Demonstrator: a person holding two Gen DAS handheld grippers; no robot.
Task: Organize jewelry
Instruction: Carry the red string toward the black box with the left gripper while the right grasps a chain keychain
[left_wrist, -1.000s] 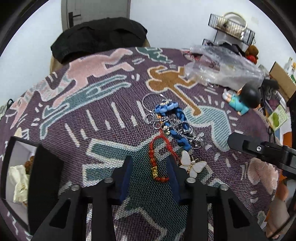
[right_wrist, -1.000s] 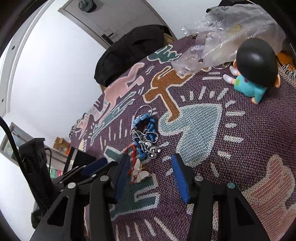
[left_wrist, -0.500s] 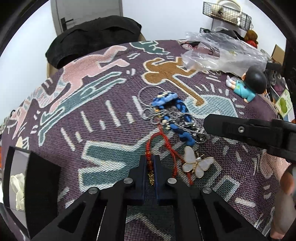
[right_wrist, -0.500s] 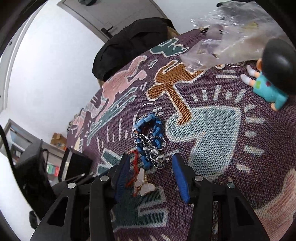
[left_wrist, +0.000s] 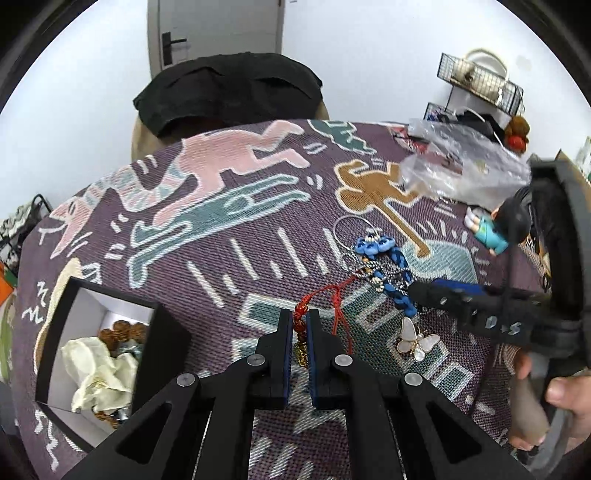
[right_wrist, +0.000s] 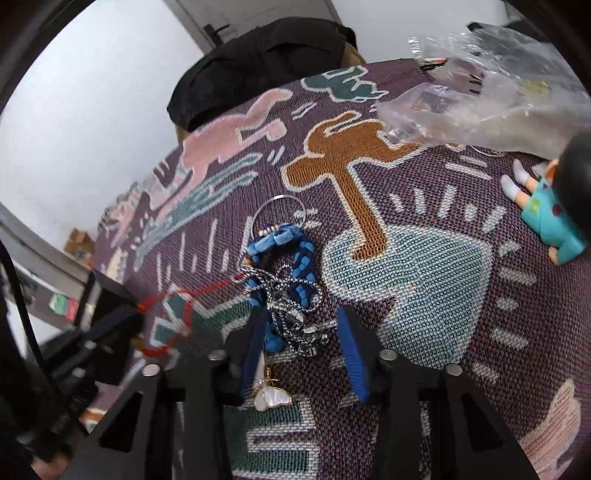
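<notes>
We see the left gripper (left_wrist: 299, 325) closed tightly on the red beaded bracelet (left_wrist: 301, 328), whose red cord (left_wrist: 338, 295) leads toward the jewelry pile on the patterned cloth (left_wrist: 221, 221). The right gripper (right_wrist: 301, 343) is wide open, its fingers on both sides of the silver chain (right_wrist: 299, 325) and the blue braided bracelet (right_wrist: 291, 251). The butterfly pendant (right_wrist: 271, 393) lies just beside its left finger. An open black box (left_wrist: 92, 354) with crumpled paper stands to the left.
</notes>
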